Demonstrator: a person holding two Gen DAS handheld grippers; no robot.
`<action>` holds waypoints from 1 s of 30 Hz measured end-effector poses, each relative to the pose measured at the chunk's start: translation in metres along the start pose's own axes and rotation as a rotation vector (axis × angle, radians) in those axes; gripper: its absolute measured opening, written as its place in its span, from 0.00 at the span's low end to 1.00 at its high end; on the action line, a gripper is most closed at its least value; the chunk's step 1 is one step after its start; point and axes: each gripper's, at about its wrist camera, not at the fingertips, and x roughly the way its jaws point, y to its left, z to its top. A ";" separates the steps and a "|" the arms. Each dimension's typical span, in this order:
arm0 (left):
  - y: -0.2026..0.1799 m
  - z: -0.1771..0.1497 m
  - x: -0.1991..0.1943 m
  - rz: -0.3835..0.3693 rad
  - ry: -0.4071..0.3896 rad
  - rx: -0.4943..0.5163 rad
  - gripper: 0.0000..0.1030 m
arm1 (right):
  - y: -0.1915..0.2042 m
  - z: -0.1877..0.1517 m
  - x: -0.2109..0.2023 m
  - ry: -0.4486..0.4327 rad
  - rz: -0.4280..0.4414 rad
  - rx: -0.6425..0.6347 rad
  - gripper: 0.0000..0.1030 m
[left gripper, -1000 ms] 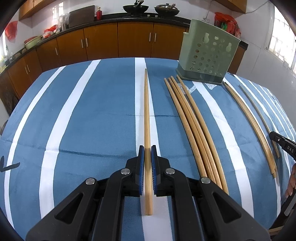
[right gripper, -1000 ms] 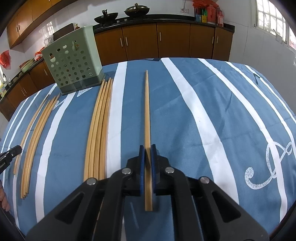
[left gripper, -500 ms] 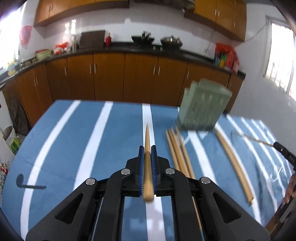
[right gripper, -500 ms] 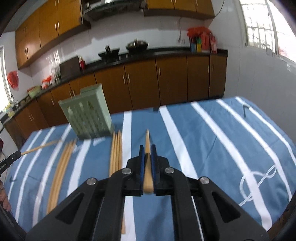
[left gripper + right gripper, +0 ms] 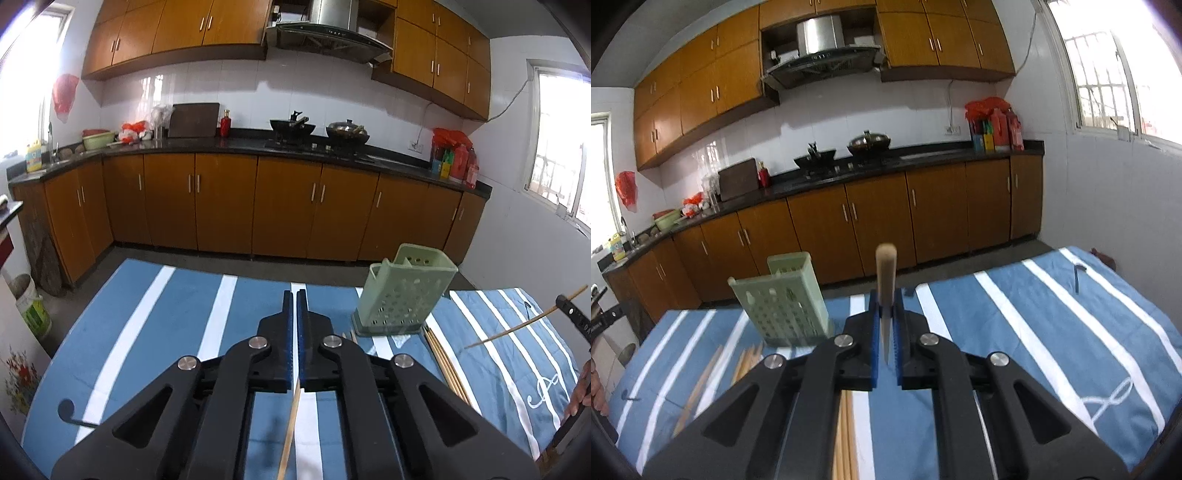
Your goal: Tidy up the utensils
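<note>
Left wrist view: your left claw (image 5: 296,332) is clamped on a chopstick (image 5: 289,435), which hangs down below the pads over the striped counter (image 5: 147,332). The green holder (image 5: 402,291) stands near the far edge, loose chopsticks (image 5: 448,365) just beside its base.

Right wrist view: your right claw (image 5: 885,325) is clamped on a second chopstick (image 5: 885,273), pointing upward. The holder (image 5: 783,302) sits far-left; more chopsticks (image 5: 746,362) lie beside it.

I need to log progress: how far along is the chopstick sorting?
Early. Nothing visible in the green holder yet. Left gripper and right gripper each clamp one chopstick above the table. Loose bundles are left on the cloth.
</note>
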 end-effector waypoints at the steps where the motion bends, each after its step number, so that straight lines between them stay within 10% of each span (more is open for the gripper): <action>1: -0.001 0.004 0.000 0.005 -0.007 0.011 0.02 | 0.002 0.009 -0.002 -0.018 0.006 -0.003 0.07; 15: 0.006 -0.107 0.029 -0.045 0.319 0.096 0.03 | 0.016 -0.003 -0.015 -0.015 0.044 -0.024 0.07; 21: 0.006 -0.134 0.027 -0.062 0.382 0.084 0.28 | 0.016 -0.008 -0.014 -0.002 0.037 -0.028 0.07; 30: 0.000 -0.149 0.031 -0.029 0.433 0.126 0.08 | 0.012 -0.011 -0.013 0.008 0.034 -0.017 0.07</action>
